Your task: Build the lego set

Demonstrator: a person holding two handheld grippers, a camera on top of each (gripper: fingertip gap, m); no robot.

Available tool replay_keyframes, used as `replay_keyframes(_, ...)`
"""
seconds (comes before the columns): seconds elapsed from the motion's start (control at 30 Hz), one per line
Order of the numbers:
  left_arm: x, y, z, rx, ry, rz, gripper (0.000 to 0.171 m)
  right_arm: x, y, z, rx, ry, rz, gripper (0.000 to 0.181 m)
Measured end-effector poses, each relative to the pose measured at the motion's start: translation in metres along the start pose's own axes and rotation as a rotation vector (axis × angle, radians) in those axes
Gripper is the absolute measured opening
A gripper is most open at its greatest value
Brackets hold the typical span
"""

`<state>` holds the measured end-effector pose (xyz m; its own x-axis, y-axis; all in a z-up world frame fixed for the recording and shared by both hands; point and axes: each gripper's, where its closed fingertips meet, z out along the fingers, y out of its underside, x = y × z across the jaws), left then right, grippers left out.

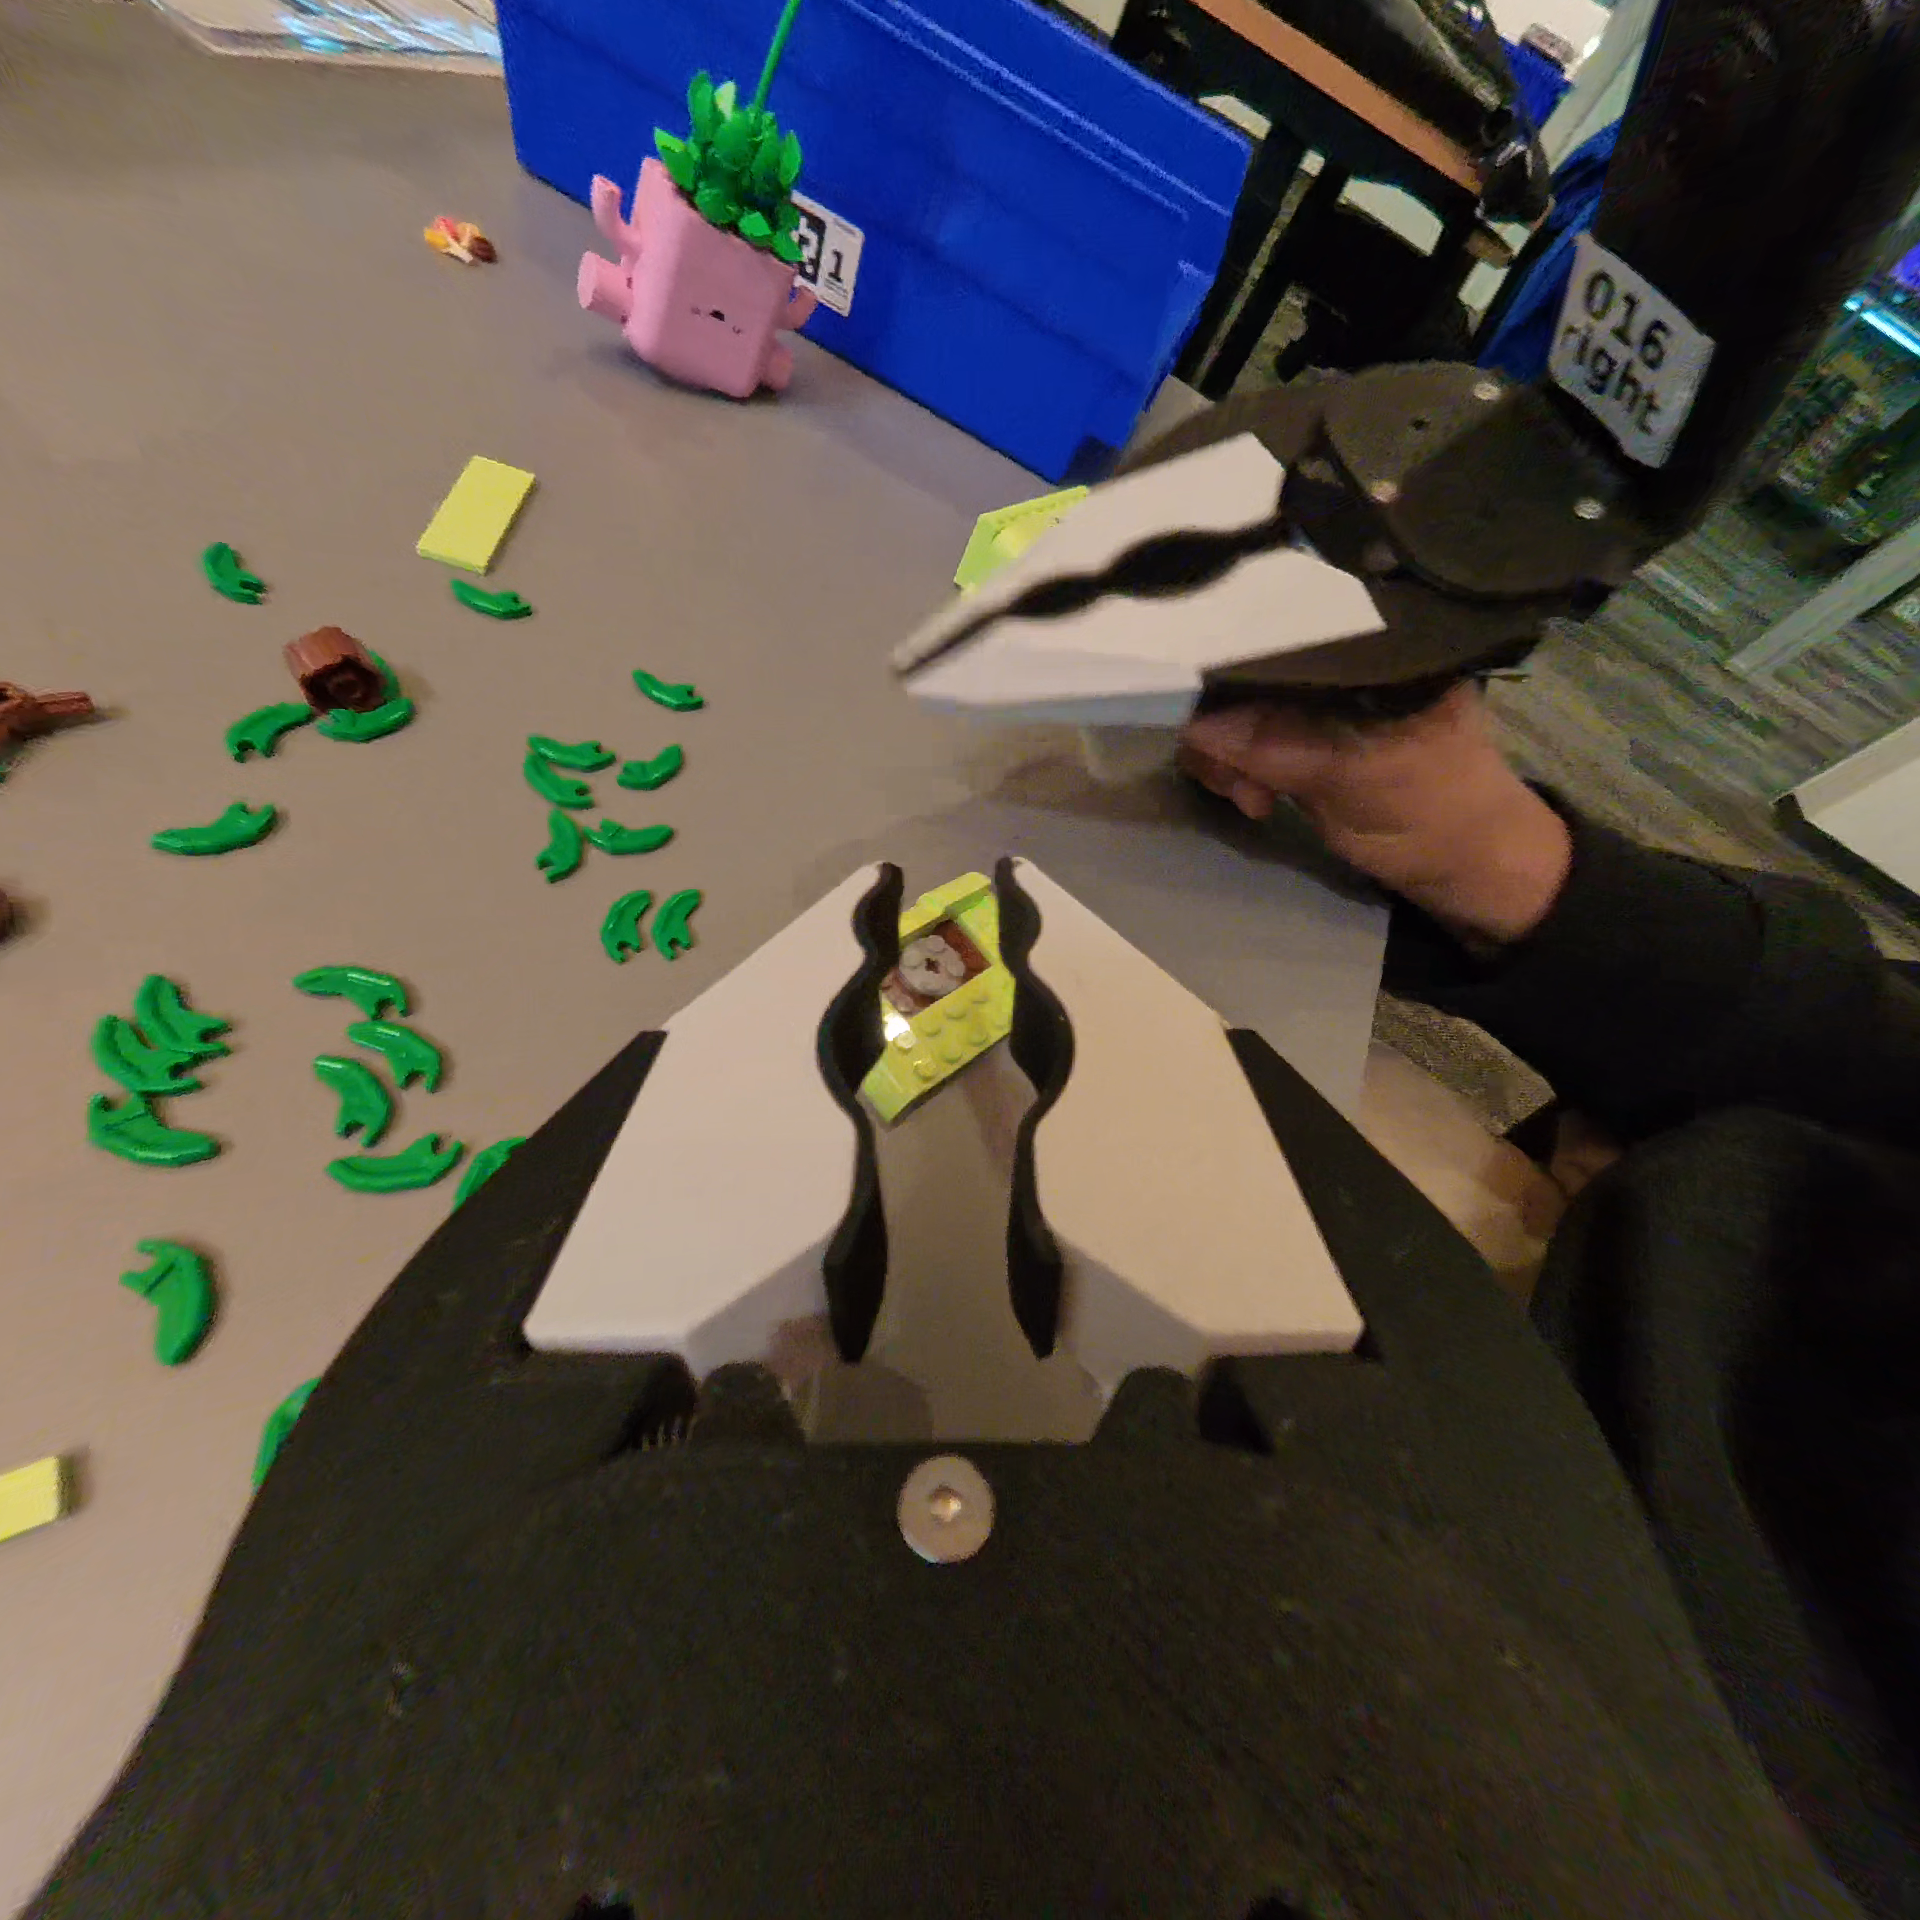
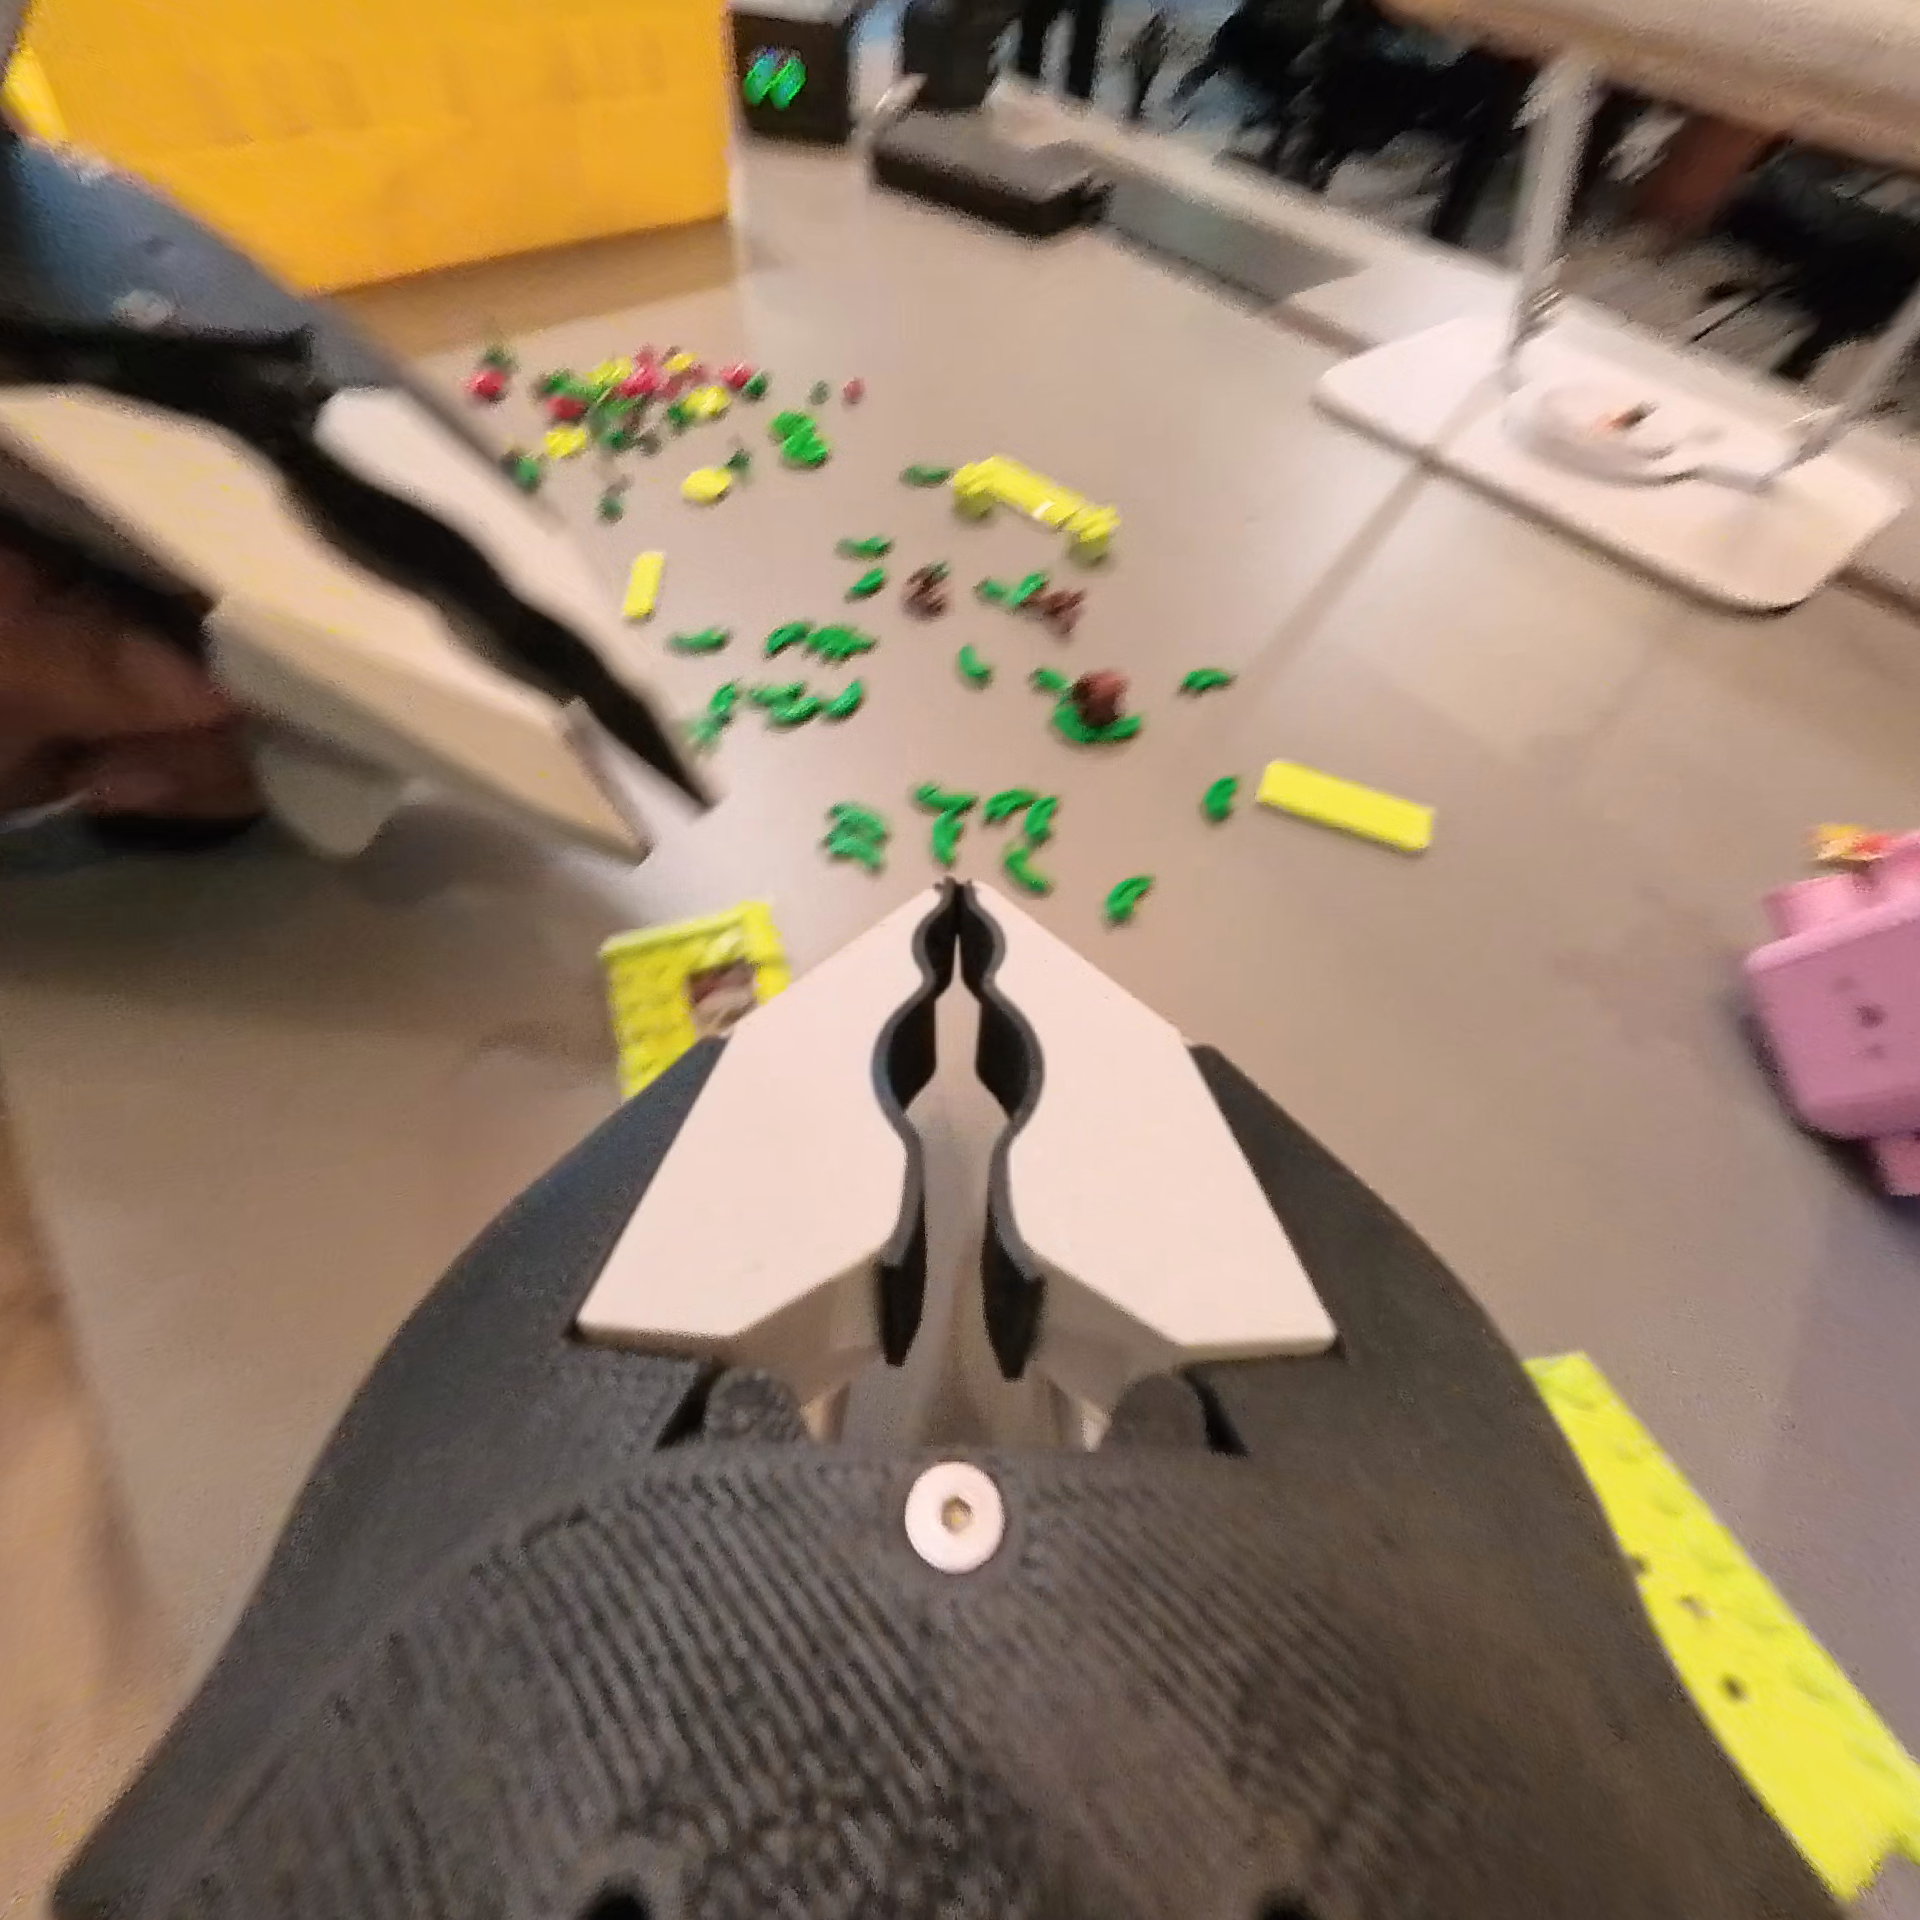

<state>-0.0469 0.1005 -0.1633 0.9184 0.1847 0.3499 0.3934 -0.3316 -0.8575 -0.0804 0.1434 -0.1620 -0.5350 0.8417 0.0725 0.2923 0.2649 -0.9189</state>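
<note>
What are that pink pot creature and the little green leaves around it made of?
The pink pot looks like smooth, matte moulded plastic: flat even colour, crisp edges. The scattered green leaves seem to be glossier hard plastic, with bright highlights and identical shapes. Both are probably Lego pieces.

Glossy plastic green leaves, smooth matt grey table, ribbed matt black gripper body, shiny metal screw
</note>
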Motion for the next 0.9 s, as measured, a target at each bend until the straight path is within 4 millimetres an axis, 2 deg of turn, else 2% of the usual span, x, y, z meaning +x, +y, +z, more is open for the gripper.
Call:
replay_keyframes(0.1, 0.014, 0.000, 0.005, -0.033, 0.033, 0.031, 0.000, 0.021, -0.020, 0.012, 0.097, 0.081, 0.046, 0.000)
replay_keyframes(0.17, 0.006, -0.004, 0.007, -0.066, -0.028, 0.116, 0.000, 0.025, -0.021, 0.021, 0.079, 0.088, 0.052, 0.000)
replay_keyframes(0.23, -0.012, -0.010, 0.008, -0.084, -0.105, 0.182, 0.000, 0.023, -0.019, 0.025, 0.059, 0.083, 0.035, 0.000)
replay_keyframes(0.33, -0.031, -0.015, 0.004, -0.069, -0.137, 0.153, 0.000, 0.019, -0.025, 0.019, 0.104, 0.083, 0.001, 0.000)
replay_keyframes(0.47, -0.043, 0.001, -0.006, -0.073, -0.166, 0.142, 0.000, 0.013, -0.027, 0.016, 0.123, 0.057, -0.009, 0.000)
replay_keyframes(0.57, -0.040, -0.006, -0.007, -0.031, -0.139, 0.143, 0.000, 0.012, -0.029, 0.014, 0.145, 0.065, -0.029, 0.000)
replay_keyframes(0.9, -0.040, 0.000, -0.002, -0.074, -0.144, 0.155, 0.000, 0.020, -0.040, -0.001, 0.252, 0.113, -0.002, 0.000)
